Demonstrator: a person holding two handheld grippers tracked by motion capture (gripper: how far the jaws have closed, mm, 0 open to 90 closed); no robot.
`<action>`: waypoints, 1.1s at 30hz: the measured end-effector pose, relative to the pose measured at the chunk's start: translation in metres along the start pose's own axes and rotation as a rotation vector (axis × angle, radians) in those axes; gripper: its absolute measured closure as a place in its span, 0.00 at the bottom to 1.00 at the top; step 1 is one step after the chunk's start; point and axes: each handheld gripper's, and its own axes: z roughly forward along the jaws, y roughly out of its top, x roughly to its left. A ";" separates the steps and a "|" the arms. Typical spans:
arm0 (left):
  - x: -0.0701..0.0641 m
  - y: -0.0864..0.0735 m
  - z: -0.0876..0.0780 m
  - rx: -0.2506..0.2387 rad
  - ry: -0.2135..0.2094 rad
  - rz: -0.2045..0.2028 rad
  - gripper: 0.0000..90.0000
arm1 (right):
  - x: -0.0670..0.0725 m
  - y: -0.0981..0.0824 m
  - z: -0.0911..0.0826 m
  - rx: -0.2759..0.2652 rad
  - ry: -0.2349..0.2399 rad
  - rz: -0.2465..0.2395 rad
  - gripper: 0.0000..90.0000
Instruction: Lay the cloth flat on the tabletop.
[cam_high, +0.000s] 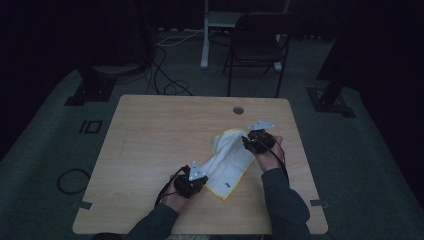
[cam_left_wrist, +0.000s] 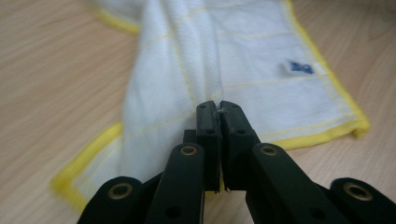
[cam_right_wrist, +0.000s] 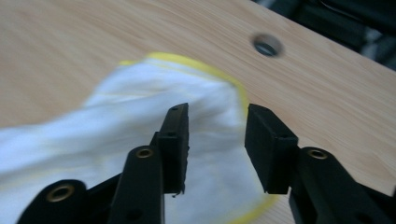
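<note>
Cloth: a white cloth (cam_high: 229, 161) with yellow edging and a small blue label (cam_left_wrist: 300, 67) lies bunched on the wooden table (cam_high: 150, 145), between the two grippers.
Left gripper (cam_left_wrist: 219, 109): jaws pressed together, pinching a fold of the cloth near its lower end.
Right gripper (cam_right_wrist: 215, 128): jaws parted above the cloth's far end, pads clear of the fabric.
Table: a round cable hole (cam_high: 238, 110) sits near its far edge.
</note>
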 end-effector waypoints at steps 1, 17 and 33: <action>-0.002 0.001 0.001 0.004 -0.002 0.010 0.97 | 0.004 0.001 0.000 -0.009 0.013 -0.007 0.64; 0.013 0.014 -0.027 -0.145 0.049 0.013 0.87 | 0.051 -0.023 0.036 0.068 0.203 -0.008 0.69; 0.065 0.047 0.026 -0.041 0.098 -0.004 0.97 | 0.049 -0.038 0.042 0.113 0.208 0.007 0.73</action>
